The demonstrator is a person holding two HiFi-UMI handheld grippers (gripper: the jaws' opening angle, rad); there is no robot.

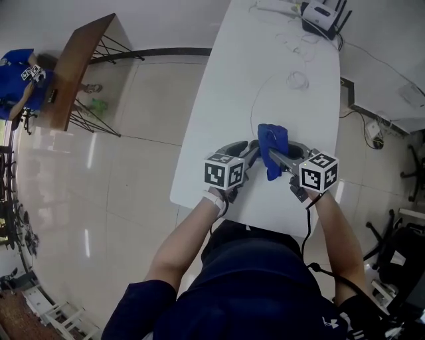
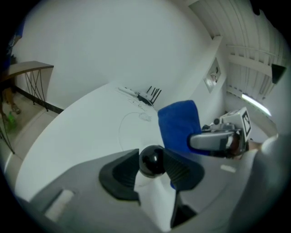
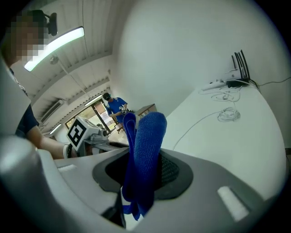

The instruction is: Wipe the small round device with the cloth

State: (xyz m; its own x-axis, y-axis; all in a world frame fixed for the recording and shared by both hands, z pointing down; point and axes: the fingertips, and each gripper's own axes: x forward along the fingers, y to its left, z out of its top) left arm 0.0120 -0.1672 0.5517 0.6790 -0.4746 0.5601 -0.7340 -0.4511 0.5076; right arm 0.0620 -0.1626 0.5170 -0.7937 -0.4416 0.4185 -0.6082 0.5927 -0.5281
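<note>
Near tabletop edge just under your wrists, open surface ahead up to cable and router, your left hand-held gripper clamped on small round device, right hand-held gripper pinching folded cloth upright just beside it, forearms angled inward

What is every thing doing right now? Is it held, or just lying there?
Left gripper: shut on the small round black device.
Right gripper: shut on the blue cloth.
Small round black device: pinched between the left fingers.
Blue cloth: bunched up, sticking up out of the right fingers.
Thin white cable: lying loose on the white table, coiled at one end.
</note>
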